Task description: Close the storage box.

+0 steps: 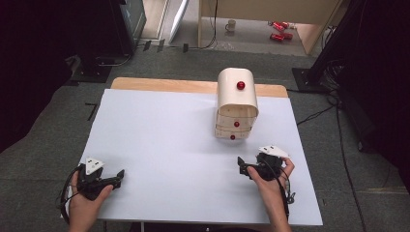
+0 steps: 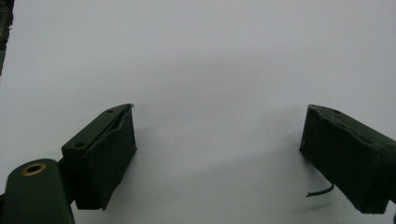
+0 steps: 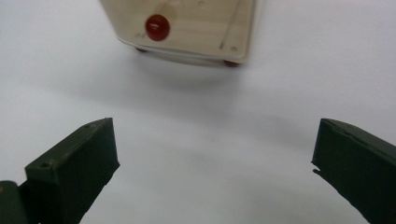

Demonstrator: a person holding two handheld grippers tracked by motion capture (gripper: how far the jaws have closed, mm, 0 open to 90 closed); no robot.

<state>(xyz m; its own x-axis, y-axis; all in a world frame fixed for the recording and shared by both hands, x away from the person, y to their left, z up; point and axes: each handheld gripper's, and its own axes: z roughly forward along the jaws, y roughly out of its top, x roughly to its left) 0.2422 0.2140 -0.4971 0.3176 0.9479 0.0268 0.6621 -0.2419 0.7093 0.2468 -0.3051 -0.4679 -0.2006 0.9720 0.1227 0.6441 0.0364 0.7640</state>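
Note:
A small pale wooden drawer cabinet (image 1: 237, 104) with a rounded top stands at the back right of the white table (image 1: 169, 140). It has a red knob (image 1: 240, 85) on top and two more on its drawer fronts. My right gripper (image 1: 241, 166) lies open just in front of it near the table's front right. In the right gripper view its jaws (image 3: 215, 135) are spread wide with bare table between them, and the cabinet (image 3: 196, 32) with a red knob (image 3: 157, 27) is straight ahead. My left gripper (image 1: 117, 177) rests open at the front left corner, over bare white table (image 2: 219, 121).
A strip of wooden tabletop (image 1: 159, 84) shows behind the white sheet. On the floor beyond are a mug (image 1: 231, 25), red cans (image 1: 279, 30), black equipment stands at both sides and cables (image 1: 314, 116) to the right of the table.

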